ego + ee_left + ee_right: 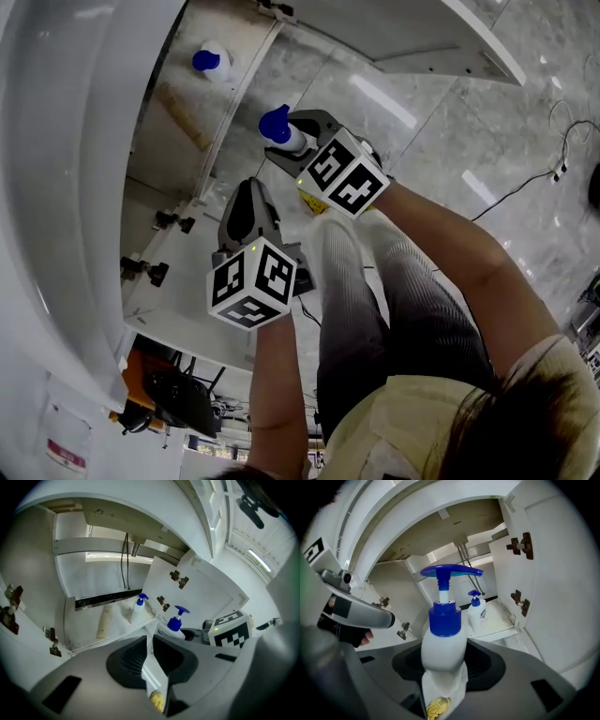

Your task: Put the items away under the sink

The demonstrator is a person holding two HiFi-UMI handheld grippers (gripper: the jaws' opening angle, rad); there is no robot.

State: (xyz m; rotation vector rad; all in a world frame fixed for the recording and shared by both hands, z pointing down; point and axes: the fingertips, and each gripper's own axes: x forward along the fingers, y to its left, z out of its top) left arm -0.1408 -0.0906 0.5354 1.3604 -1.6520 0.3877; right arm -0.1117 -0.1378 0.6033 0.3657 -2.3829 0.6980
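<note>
My right gripper [444, 665] is shut on a white pump bottle with a blue head [443, 641], held upright in front of the open cabinet under the sink. In the head view that bottle [279, 128] sits at the right gripper [292, 139], just outside the cabinet's edge. A second white bottle with a blue pump [478, 613] stands on the cabinet floor [178, 122]; it also shows in the head view [211, 64] and the left gripper view [139, 609]. My left gripper [149, 651] hovers nearer the person, jaws together with nothing between them, beside the held bottle [176, 623].
White cabinet doors [553, 573] [197, 588] stand open, with dark hinges [520, 545]. Drain pipes [125, 559] hang inside at the back. The white basin [66, 187] bulges overhead at the left. A cable [525, 183] trails on the marble floor at the right.
</note>
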